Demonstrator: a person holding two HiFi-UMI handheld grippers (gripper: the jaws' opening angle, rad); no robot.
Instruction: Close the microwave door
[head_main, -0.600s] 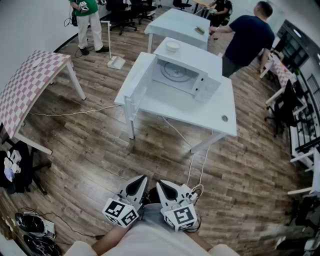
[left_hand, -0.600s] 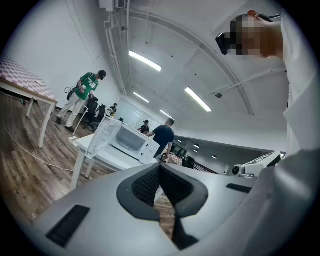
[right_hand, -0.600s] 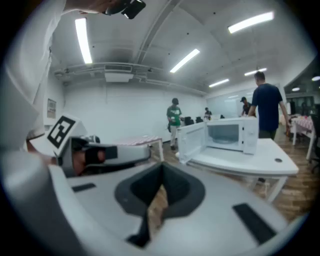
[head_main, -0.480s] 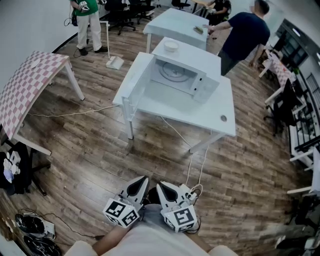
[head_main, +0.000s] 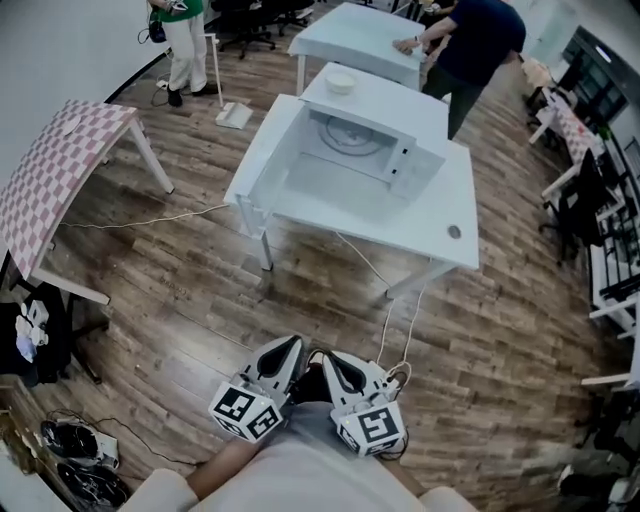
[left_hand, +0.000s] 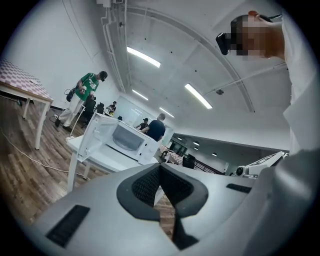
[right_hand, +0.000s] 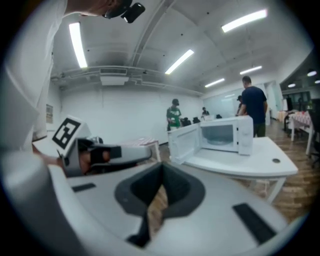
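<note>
A white microwave (head_main: 372, 132) stands on a white table (head_main: 400, 222) a few steps ahead of me. Its door (head_main: 276, 150) is swung wide open to the left, showing the glass turntable inside. The microwave also appears in the left gripper view (left_hand: 131, 141) and the right gripper view (right_hand: 225, 134), open door (right_hand: 185, 141) facing me. Both grippers hang close to my body, far short of the table. My left gripper (head_main: 291, 346) and right gripper (head_main: 328, 358) sit side by side, each shut with nothing between its fingers.
A white bowl (head_main: 340, 82) rests on top of the microwave. A power cable (head_main: 398, 320) trails from the table across the wood floor. A checkered table (head_main: 60, 170) stands at left. A person in a dark shirt (head_main: 470, 40) leans at a farther table; another in green (head_main: 182, 30) stands at back left.
The view has tilted and the grippers sit higher in frame, slightly nearer the table. The person in the dark shirt has leaned further toward the far table.
</note>
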